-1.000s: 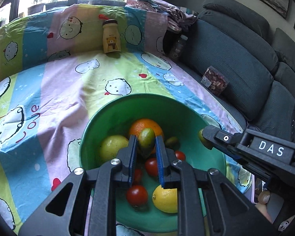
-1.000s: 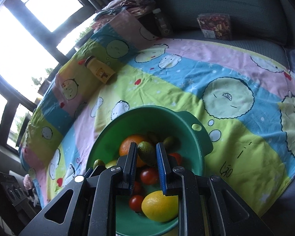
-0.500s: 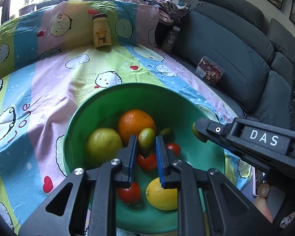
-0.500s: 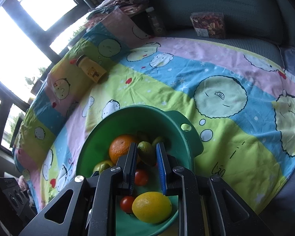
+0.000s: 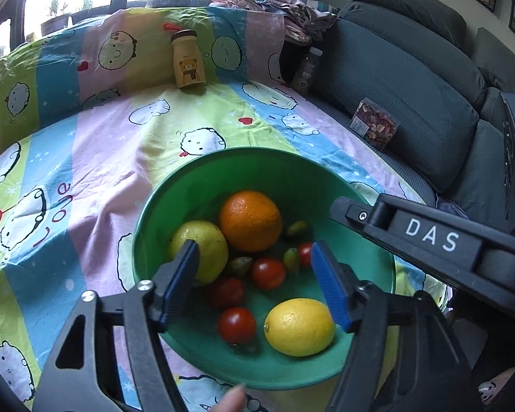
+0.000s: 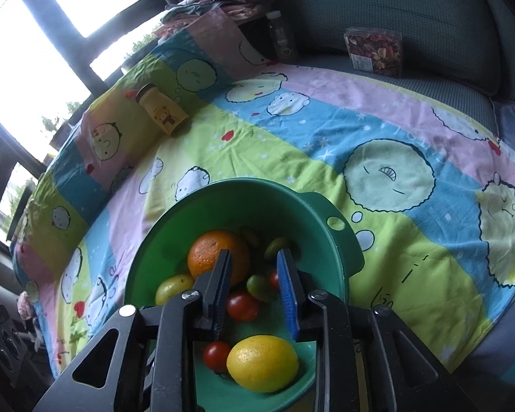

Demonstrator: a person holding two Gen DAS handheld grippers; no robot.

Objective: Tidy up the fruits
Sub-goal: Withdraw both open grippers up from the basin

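Both the left gripper [image 5: 254, 288] and right gripper [image 6: 254, 281] have just spread apart, empty, dropping their small green fruits among the fruit in the green bowl [image 5: 195, 185], so that placement looks complete.

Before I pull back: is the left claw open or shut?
Open: left claw has just opened; nothing sits between its blue pads above the green bowl.

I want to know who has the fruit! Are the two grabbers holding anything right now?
No, nothing is held. The left gripper and right gripper have just been opening, empty, above the fruit in the green bowl.
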